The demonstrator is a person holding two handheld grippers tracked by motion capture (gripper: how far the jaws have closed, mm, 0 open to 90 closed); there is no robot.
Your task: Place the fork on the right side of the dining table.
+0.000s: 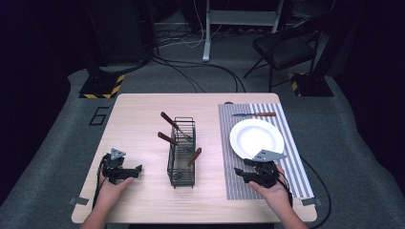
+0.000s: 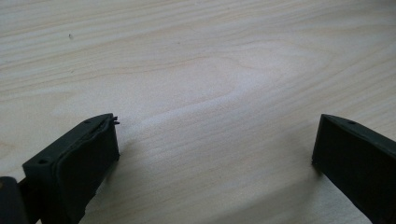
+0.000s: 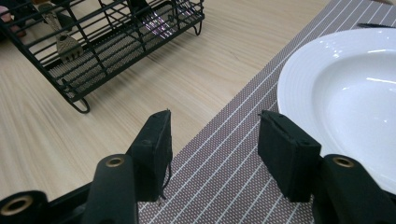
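Right gripper [image 1: 246, 168] hovering over the striped placemat [image 1: 239, 183], just near of the white plate [image 1: 256, 137].

Its jaws are standing half open, gripping nothing; the left gripper [image 1: 137, 170] is resting wide open and empty on the table [image 1: 138, 114], left of the wire cutlery basket [image 1: 182, 152]. Reaching from here, the right jaws are risking clipping the plate's rim and nudging it toward the knife [image 1: 254, 114] lying on the mat beyond.

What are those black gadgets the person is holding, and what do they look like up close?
Each hand holds a black handheld gripper: left gripper, right gripper. Each has two blocky black jaws with flat pads, a grey three-cornered plate on top and a trailing black cable. The forearms are bare.
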